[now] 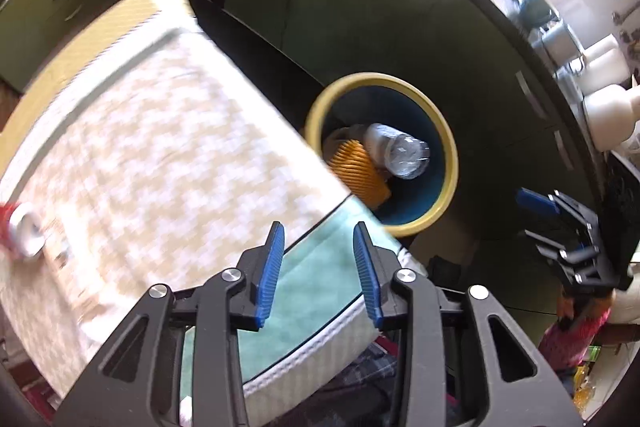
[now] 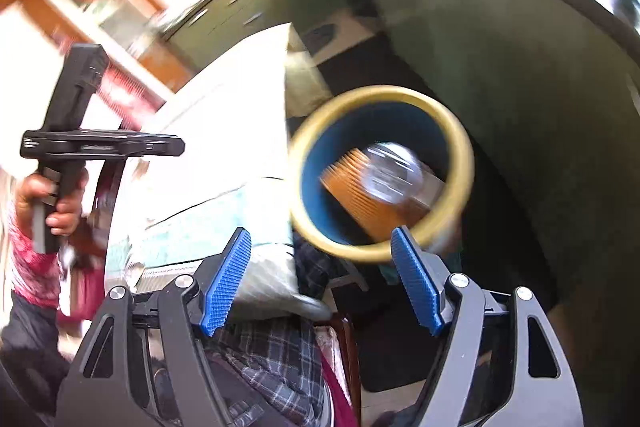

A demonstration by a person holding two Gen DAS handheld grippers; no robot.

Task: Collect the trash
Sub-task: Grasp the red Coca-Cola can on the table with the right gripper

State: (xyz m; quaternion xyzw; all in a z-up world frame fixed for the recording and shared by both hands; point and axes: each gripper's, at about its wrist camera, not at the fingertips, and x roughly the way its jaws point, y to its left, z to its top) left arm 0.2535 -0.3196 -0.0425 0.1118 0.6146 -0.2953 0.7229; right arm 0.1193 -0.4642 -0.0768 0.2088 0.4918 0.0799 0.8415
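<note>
**Trash lying in the bin, both tools released**

Where the left wrist view looks down past its own blue pads, left tool [image 1: 319,269] parted with nothing between the fingers, only a pale green cloth [image 1: 316,291] beneath them at the lower centre; checked counter [image 1: 152,147] spread across the left half of the frame, blurred; small white object with red beside it [image 1: 24,231] at the far left edge, too smeared to identify; round bin [image 1: 448,155], yellow-rimmed and blue inside, standing right of centre on the dark floor just past the counter's edge; inside it a clear plastic bottle [image 1: 396,151] lying tilted against an orange pleated piece [image 1: 356,167]; right tool [image 1: 560,227] seen at the right edge, state unreadable from that angle; white containers [image 1: 604,107] along the upper right on a dark ledge.

In the right wrist view, right tool [image 2: 324,279] spread wide and empty, its pads framing the lower centre; bin [image 2: 468,163] just above the right-hand pad, motion-blurred, with the bottle [image 2: 390,175] and orange pleated piece [image 2: 356,179] inside; left tool [image 2: 100,143] at the left of the frame, gripped by a hand [image 2: 60,203] in a pink patterned sleeve [image 2: 28,267]; plaid fabric [image 2: 276,359] at the bottom centre; green cabinet fronts [image 2: 520,67] filling the upper right.
</note>
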